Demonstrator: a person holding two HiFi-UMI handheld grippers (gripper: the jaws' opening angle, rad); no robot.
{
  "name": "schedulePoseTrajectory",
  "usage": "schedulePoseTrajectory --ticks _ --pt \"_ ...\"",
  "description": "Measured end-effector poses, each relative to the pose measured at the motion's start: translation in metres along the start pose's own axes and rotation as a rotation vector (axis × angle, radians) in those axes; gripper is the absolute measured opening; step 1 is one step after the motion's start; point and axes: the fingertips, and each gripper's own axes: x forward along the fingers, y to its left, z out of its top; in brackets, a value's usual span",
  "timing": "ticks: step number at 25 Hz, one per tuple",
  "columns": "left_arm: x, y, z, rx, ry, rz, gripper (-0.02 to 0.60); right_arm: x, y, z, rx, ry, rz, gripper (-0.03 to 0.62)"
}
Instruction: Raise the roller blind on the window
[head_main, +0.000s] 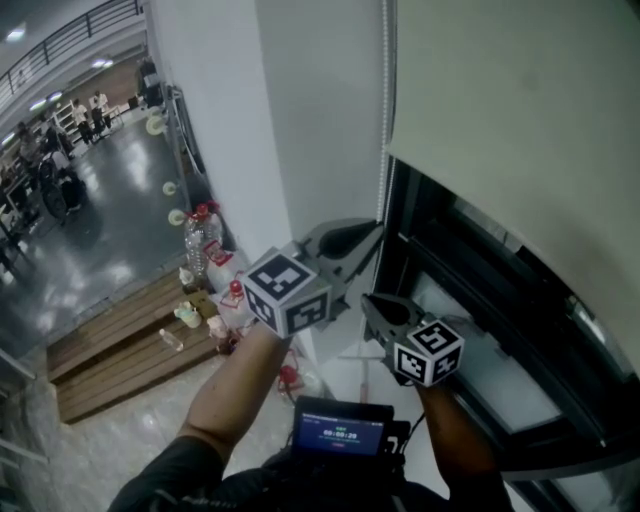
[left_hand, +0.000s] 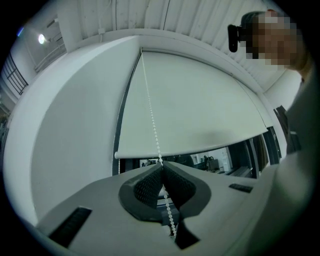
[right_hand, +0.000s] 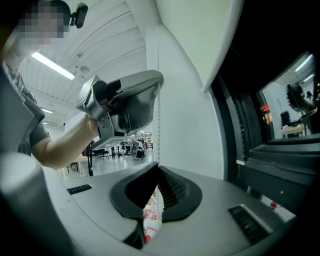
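The cream roller blind (head_main: 520, 120) hangs partly down over a dark-framed window (head_main: 480, 280). Its white bead chain (head_main: 383, 120) drops along the blind's left edge. My left gripper (head_main: 378, 228) is the upper one and is shut on the bead chain (left_hand: 151, 110), which runs between its pads (left_hand: 150, 187) and out below. Just beneath it, my right gripper (head_main: 367, 301) has its jaws shut. The chain (right_hand: 159, 130) comes down from the left gripper (right_hand: 159, 82) and ends at the right gripper's (right_hand: 158, 169) tips. The blind's bottom bar (left_hand: 200, 146) sits level above the glass.
A white wall column (head_main: 240, 120) stands left of the window. At its foot are plastic bottles (head_main: 200, 240) and small items beside a low wooden platform (head_main: 120, 340). A small screen device (head_main: 340, 428) is at the person's chest. People are far off in the hall (head_main: 85, 110).
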Motion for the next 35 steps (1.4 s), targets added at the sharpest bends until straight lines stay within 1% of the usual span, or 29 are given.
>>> schedulePoseTrajectory --ticks 4,7,13,15,19,23,27,29,31,32,34,35 --pt "-0.002 0.0 -0.028 0.01 0.053 0.015 0.014 0.002 -0.003 -0.025 0.027 0.047 -0.003 0.006" --pt "-0.003 0.0 -0.047 -0.012 0.074 0.017 0.011 0.004 -0.008 -0.037 0.056 0.057 -0.008 0.006" --pt "-0.004 0.001 -0.055 -0.004 0.084 0.017 0.011 0.006 -0.01 -0.043 0.052 0.071 -0.009 0.005" --pt "-0.006 0.001 -0.063 -0.006 0.103 0.013 0.011 0.006 -0.012 -0.05 0.052 0.091 -0.01 0.005" --pt "-0.01 -0.003 -0.088 -0.032 0.139 0.003 0.012 0.006 -0.02 -0.075 0.082 0.133 -0.02 0.006" --pt "-0.011 -0.008 -0.102 -0.049 0.148 0.006 0.011 0.007 -0.02 -0.097 0.112 0.186 -0.011 0.006" --pt "-0.017 -0.015 -0.122 -0.086 0.162 -0.007 0.011 0.002 -0.024 -0.115 0.136 0.197 -0.025 0.006" --pt "-0.021 -0.013 -0.127 -0.092 0.166 -0.001 0.011 0.001 -0.022 -0.116 0.13 0.197 -0.01 0.008" --pt "-0.022 -0.011 -0.123 -0.093 0.159 0.008 0.011 -0.001 -0.021 -0.113 0.107 0.208 0.01 0.011" --pt "-0.022 -0.011 -0.121 -0.096 0.152 0.007 0.011 -0.003 -0.022 -0.11 0.089 0.214 0.014 0.04" --pt "-0.024 -0.014 -0.119 -0.113 0.14 0.004 0.011 -0.01 -0.022 -0.099 0.055 0.223 0.02 0.041" --pt "-0.026 -0.014 -0.119 -0.121 0.135 0.009 0.011 -0.014 -0.021 -0.092 0.044 0.224 0.025 0.063"
